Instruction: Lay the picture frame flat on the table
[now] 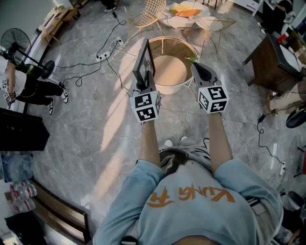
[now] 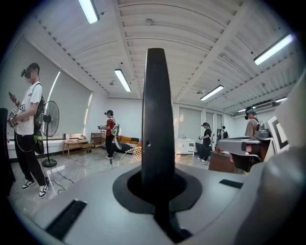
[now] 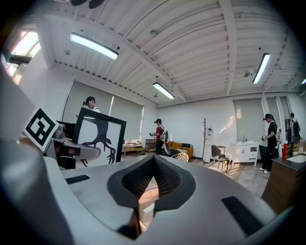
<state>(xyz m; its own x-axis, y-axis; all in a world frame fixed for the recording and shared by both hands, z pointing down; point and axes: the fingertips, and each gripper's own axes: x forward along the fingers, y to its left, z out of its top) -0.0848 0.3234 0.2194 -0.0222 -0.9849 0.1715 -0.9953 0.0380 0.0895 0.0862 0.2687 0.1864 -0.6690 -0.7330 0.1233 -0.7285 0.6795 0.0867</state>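
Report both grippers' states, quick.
Left gripper: closed on the frame.
Right gripper: closed, empty.

— Over on the left?
— Standing fan [image 1: 12, 40] on grey floor [image 1: 95, 124], power strip [image 1: 102, 56] close by.
— And farther back?
— Yellow wire chair [image 1: 148, 14], dark wooden desk [image 1: 270, 62] at right, orange sofa [image 3: 184, 147] by the far wall.

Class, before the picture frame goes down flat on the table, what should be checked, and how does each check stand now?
1. Left gripper shut on the picture frame: ok.
2. Frame already flat: not ok, it stands upright.
3. Right gripper empty, jaws together: ok.
4. Visible top of the round table bare: ok.
5. Frame directly above the table: cannot tell.
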